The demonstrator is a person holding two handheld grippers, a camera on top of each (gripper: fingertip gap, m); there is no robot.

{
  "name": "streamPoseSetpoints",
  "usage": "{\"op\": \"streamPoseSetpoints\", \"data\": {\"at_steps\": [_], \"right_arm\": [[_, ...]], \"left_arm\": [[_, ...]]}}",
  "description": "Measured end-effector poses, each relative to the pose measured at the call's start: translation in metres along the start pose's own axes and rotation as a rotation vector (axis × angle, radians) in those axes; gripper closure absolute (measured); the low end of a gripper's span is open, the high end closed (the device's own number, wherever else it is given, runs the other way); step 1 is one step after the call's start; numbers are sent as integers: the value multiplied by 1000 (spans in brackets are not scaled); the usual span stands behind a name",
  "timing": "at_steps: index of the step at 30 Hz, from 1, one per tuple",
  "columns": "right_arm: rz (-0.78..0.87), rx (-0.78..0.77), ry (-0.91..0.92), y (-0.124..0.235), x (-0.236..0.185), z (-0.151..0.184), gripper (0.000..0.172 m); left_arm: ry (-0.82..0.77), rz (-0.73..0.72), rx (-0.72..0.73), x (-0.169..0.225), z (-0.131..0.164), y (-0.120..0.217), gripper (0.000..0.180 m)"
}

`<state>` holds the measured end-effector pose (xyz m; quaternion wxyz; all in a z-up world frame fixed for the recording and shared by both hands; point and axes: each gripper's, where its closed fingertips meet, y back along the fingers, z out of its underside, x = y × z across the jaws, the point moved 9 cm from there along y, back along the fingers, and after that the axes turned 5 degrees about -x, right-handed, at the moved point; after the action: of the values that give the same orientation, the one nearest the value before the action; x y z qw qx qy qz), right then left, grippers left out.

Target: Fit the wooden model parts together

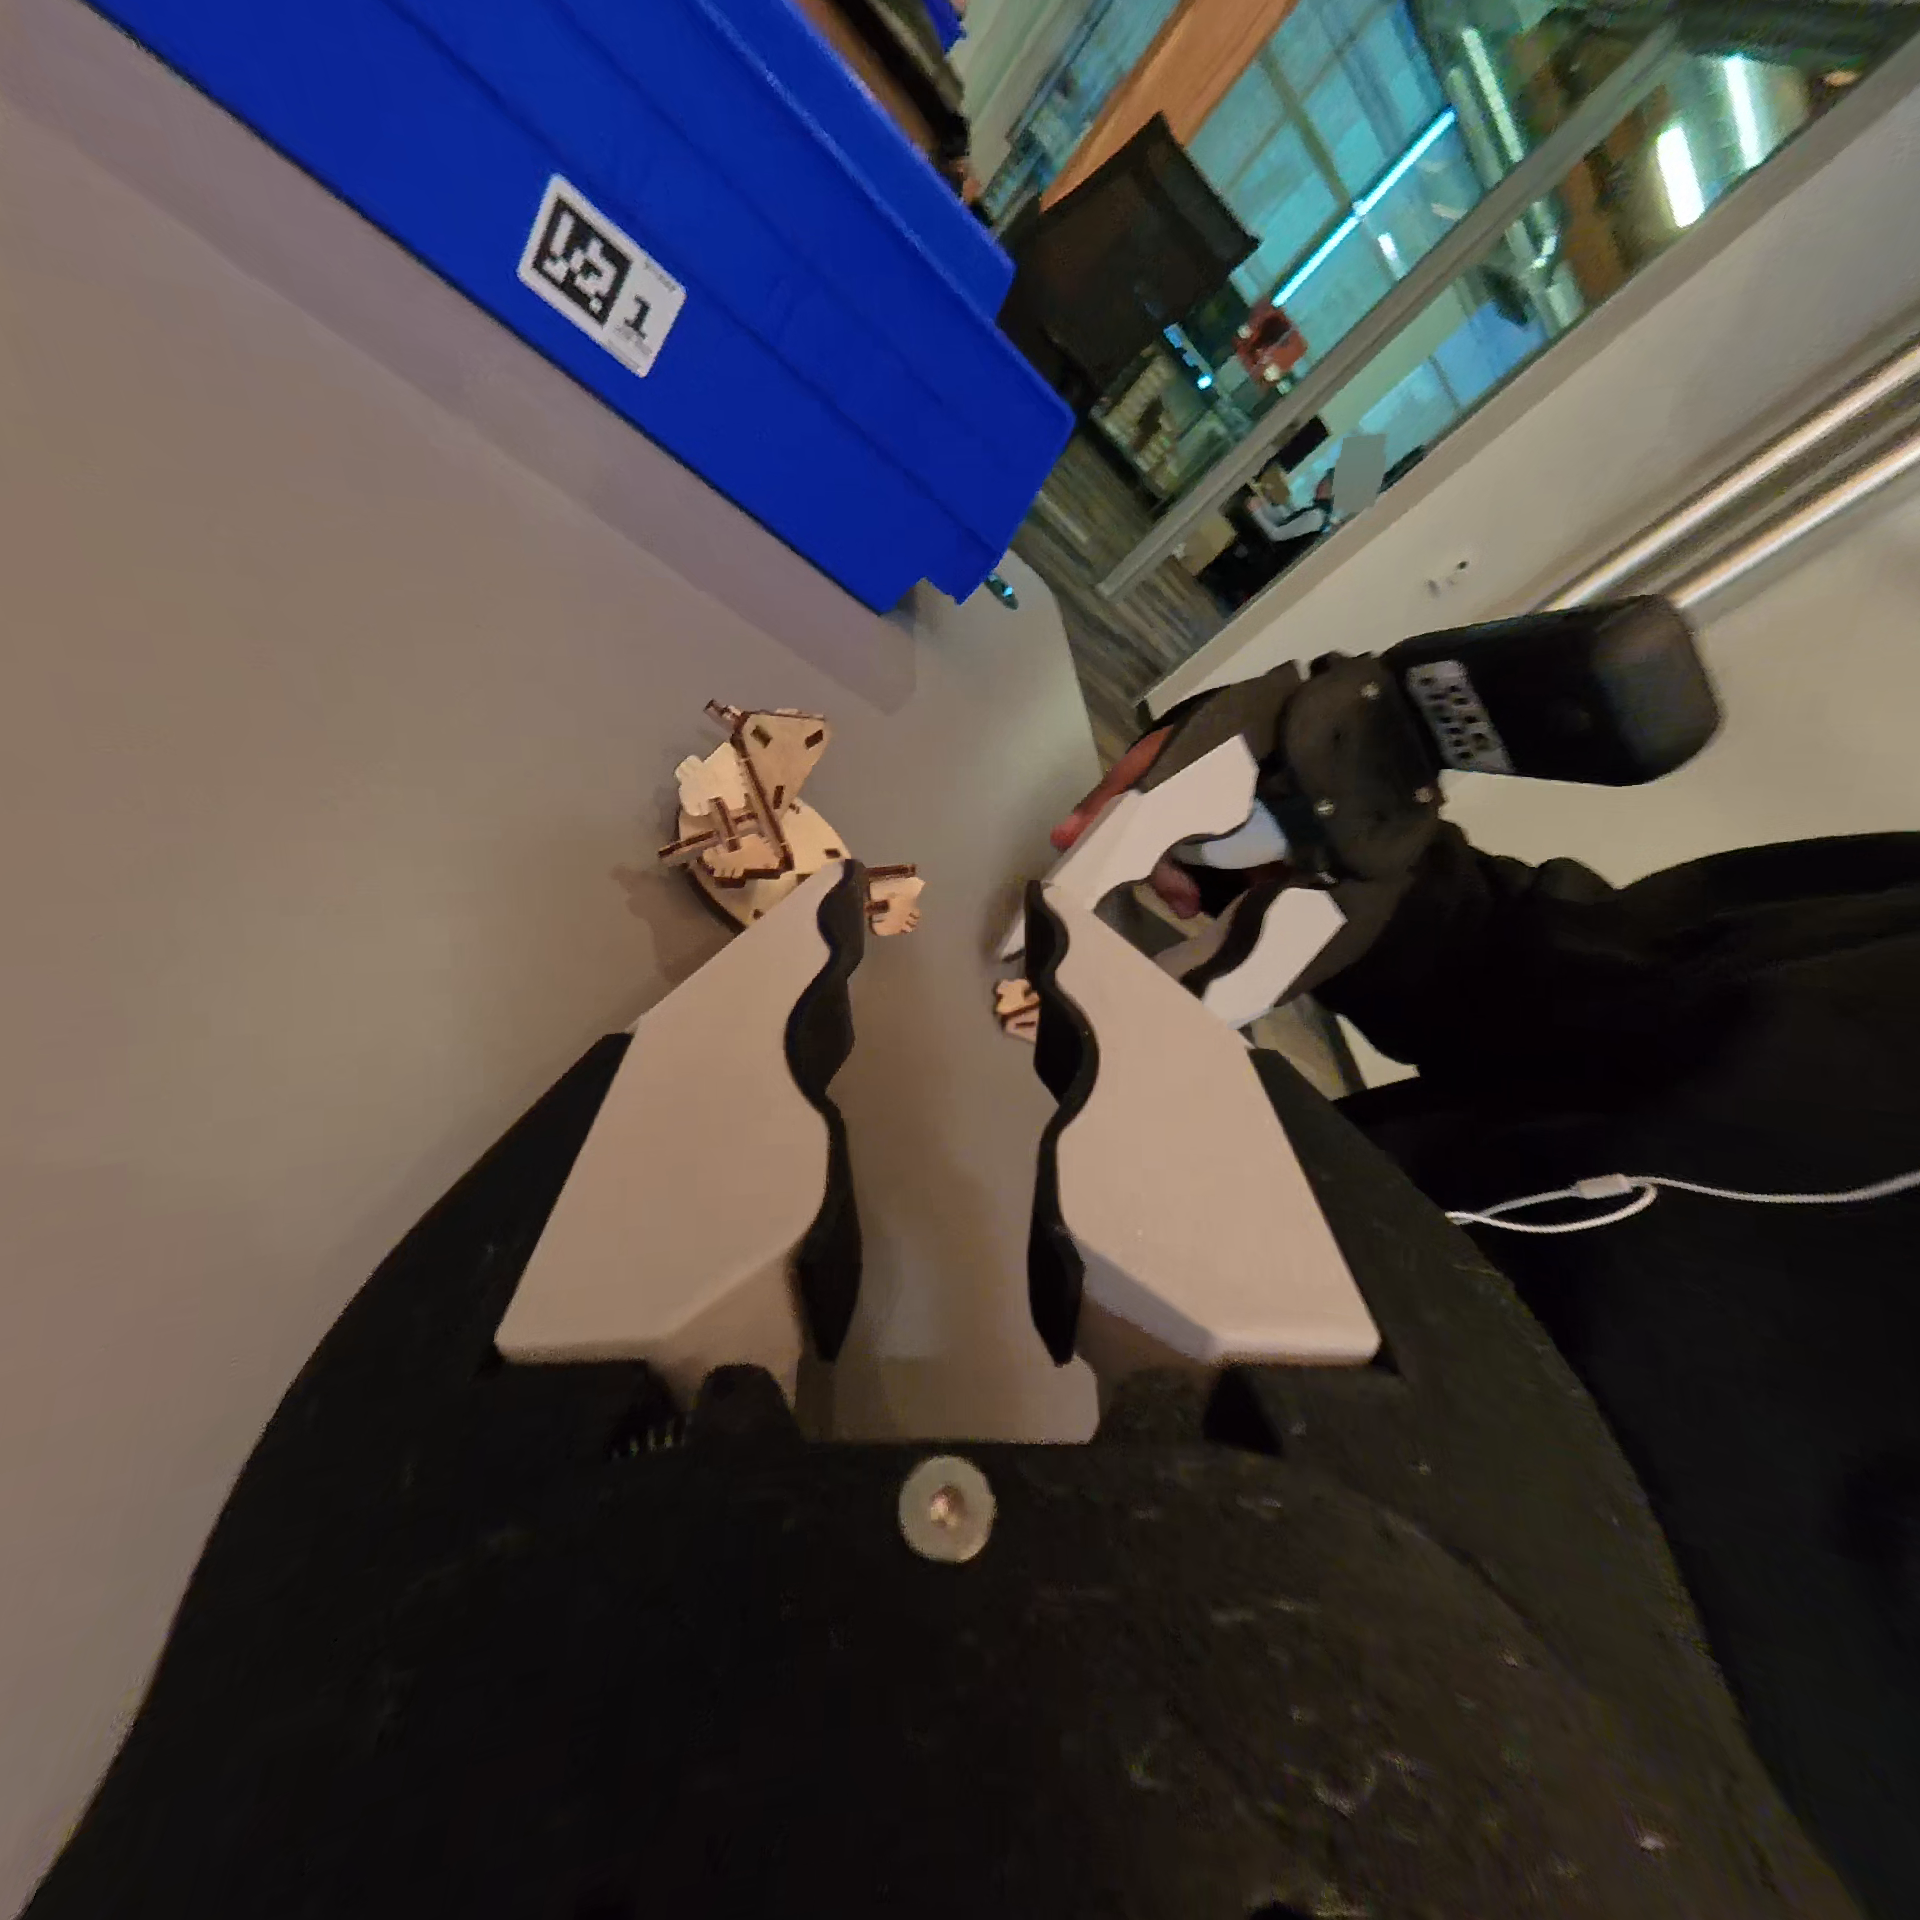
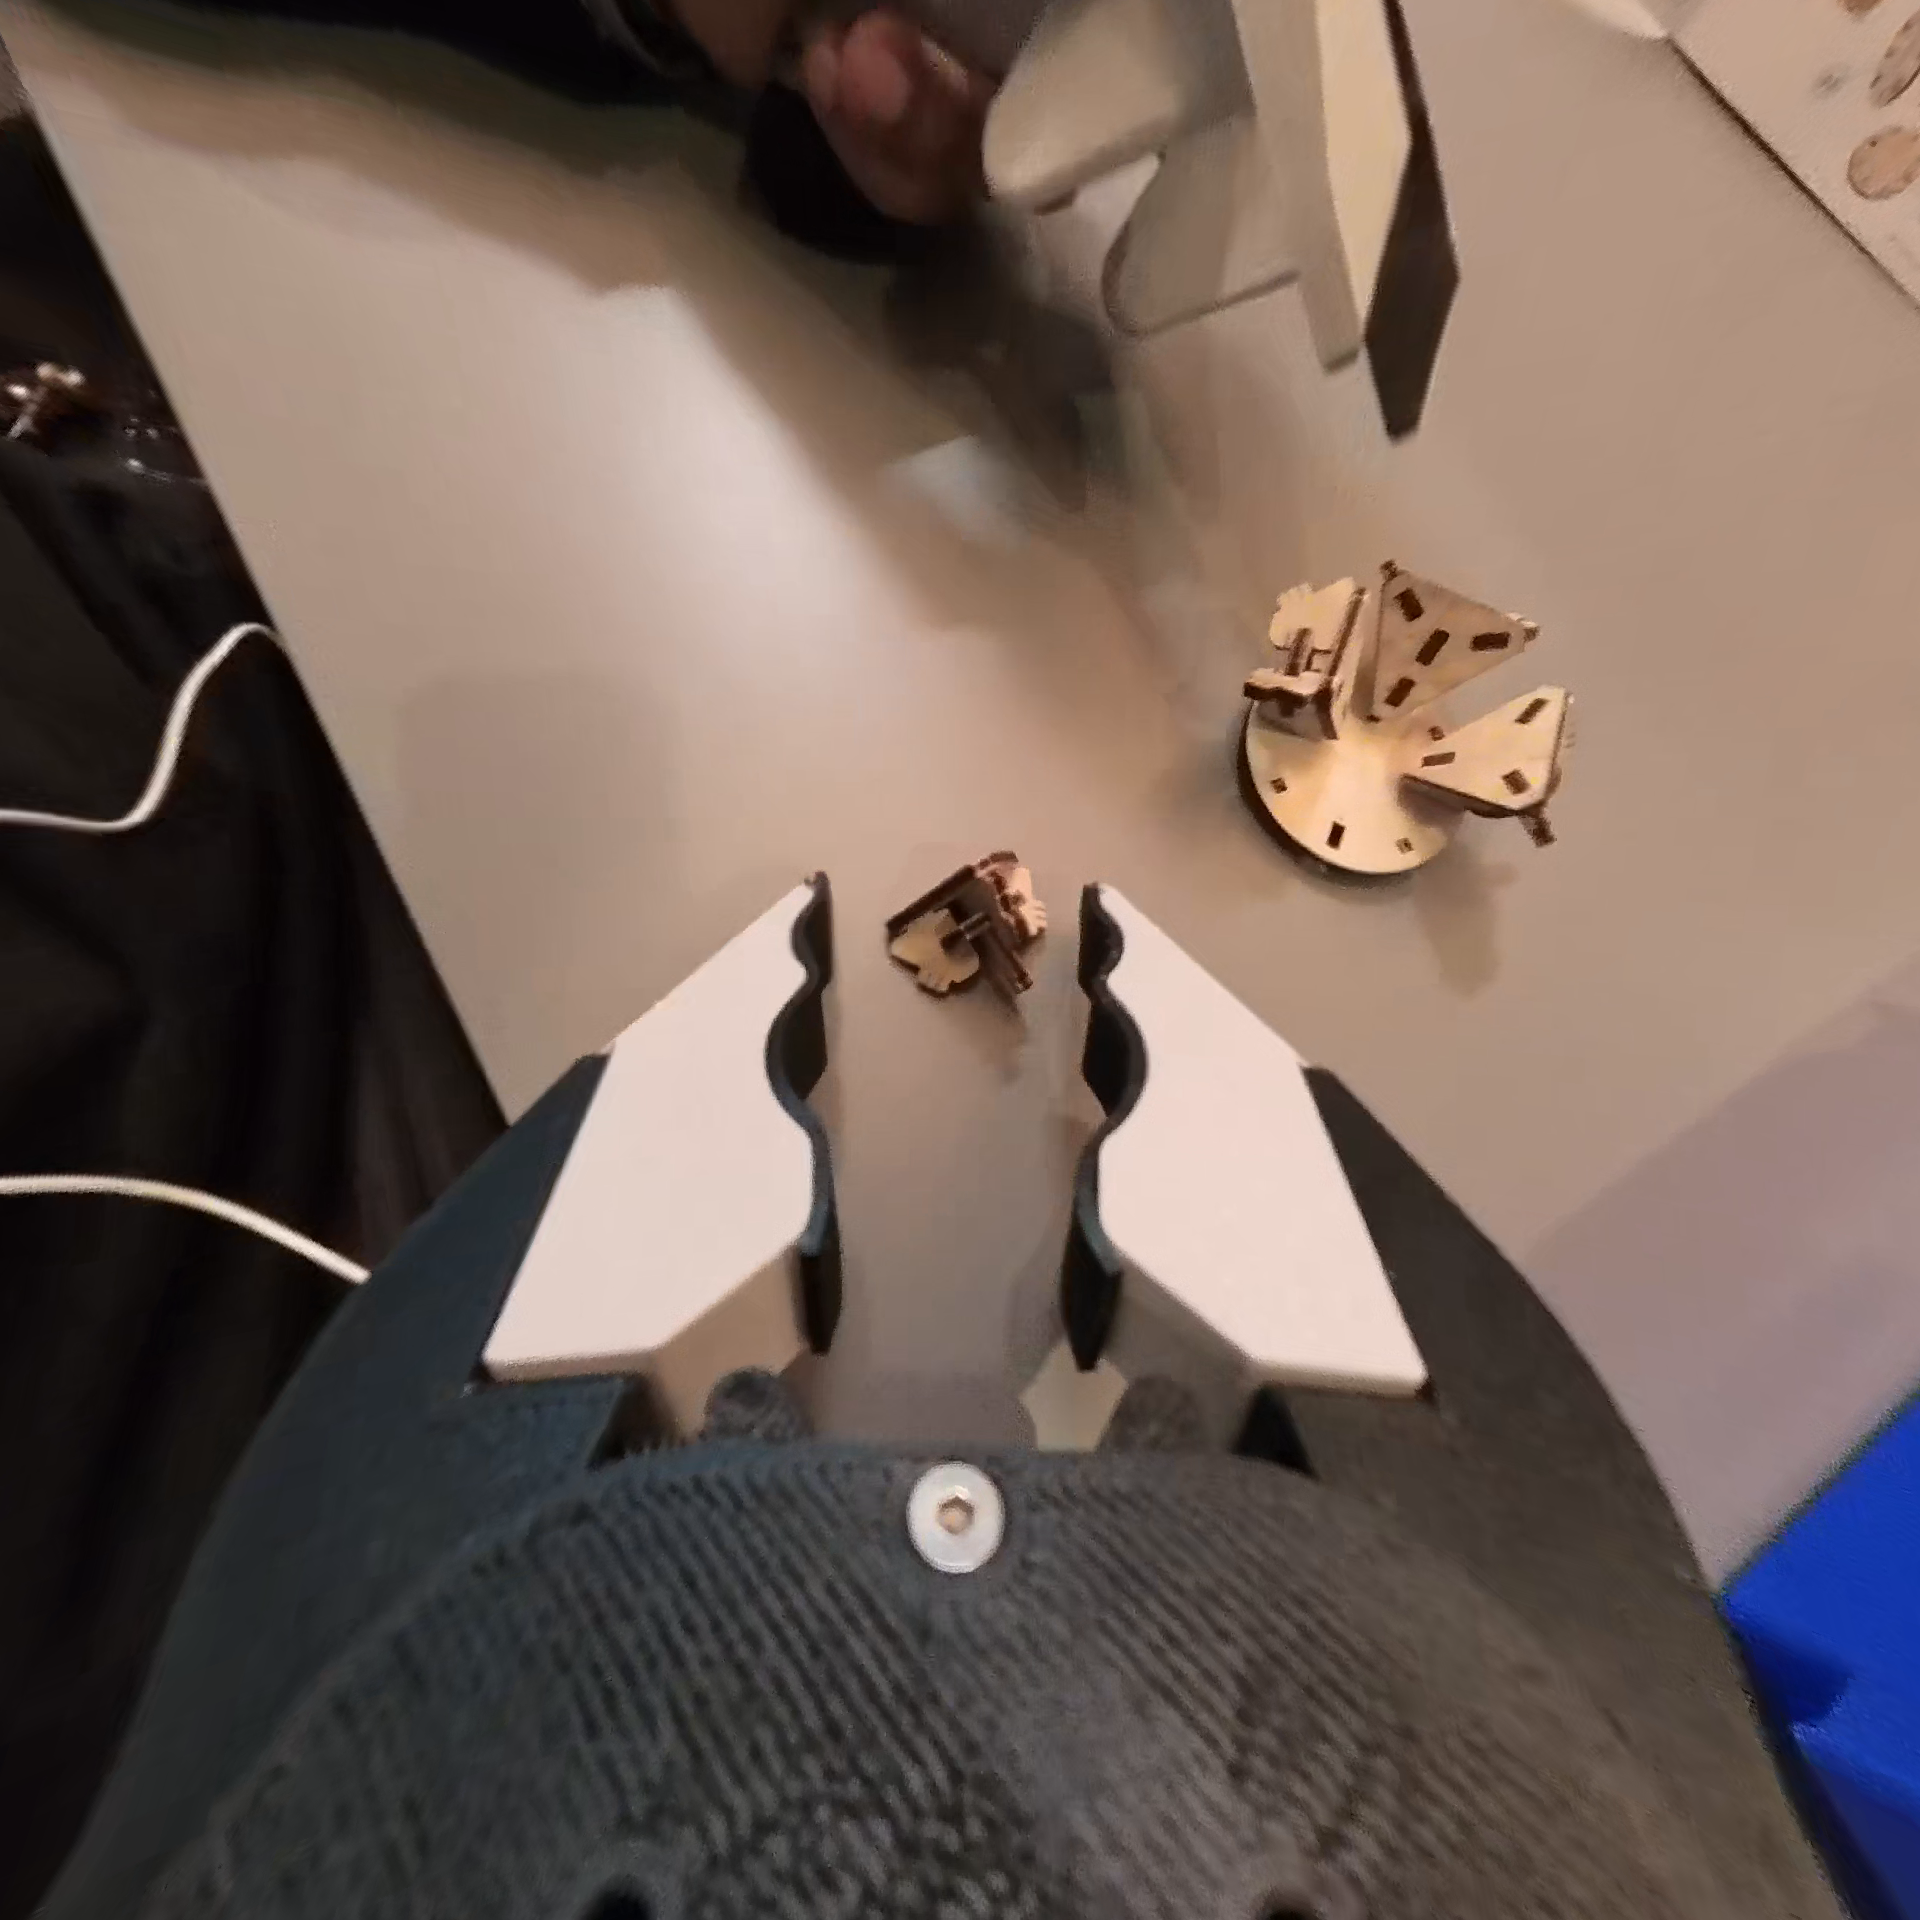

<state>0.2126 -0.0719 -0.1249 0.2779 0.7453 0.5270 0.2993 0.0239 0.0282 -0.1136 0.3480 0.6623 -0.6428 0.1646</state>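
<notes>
My left gripper (image 1: 943, 899) is open and empty, low over the grey table (image 1: 312, 831). A wooden model (image 1: 748, 821) with a round base and upright triangular fins stands just beyond its left fingertip. A small wooden bit (image 1: 894, 899) shows beside that tip, and the pad does not press on it. My right gripper (image 2: 956, 899) is open. A small wooden piece (image 2: 961, 940) lies on the table between its fingertips, with a gap to each pad. That piece also shows in the left wrist view (image 1: 1016, 1003). The model (image 2: 1392, 727) stands to the right of my right gripper.
A blue bin (image 1: 727, 260) with a tag sticker stands at the back of the table; a blue corner (image 2: 1849, 1662) shows near my right gripper. The left gripper's fingers (image 2: 1340, 156) hang blurred at the top. A white cable (image 2: 156, 727) runs off the table's edge. About 10 centimeters separates my left fingertips from my right.
</notes>
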Motion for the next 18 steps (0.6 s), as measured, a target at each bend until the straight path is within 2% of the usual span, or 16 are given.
{"op": "streamPoseSetpoints", "data": {"at_steps": [3,6,9,13,15,17,18], "right_arm": [[16,24,-6,-3,4,2,146],[70,69,-15,-1,13,3,149],[159,191,-62,10,28,0,150],[199,432,-168,30,45,-1,150],[196,567,-216,40,52,1,150],[213,686,-250,49,56,4,150],[229,728,-254,52,57,5,151]], "left_arm": [[-25,10,35,3,-3,6,147],[-82,-54,73,6,-7,9,133],[-205,-220,78,9,-9,7,109],[-370,-405,-73,11,-6,-13,94],[-423,-403,-149,14,-4,-26,90],[-447,-407,-214,12,-3,-34,75],[-447,-414,-240,9,-4,-37,73]]}}
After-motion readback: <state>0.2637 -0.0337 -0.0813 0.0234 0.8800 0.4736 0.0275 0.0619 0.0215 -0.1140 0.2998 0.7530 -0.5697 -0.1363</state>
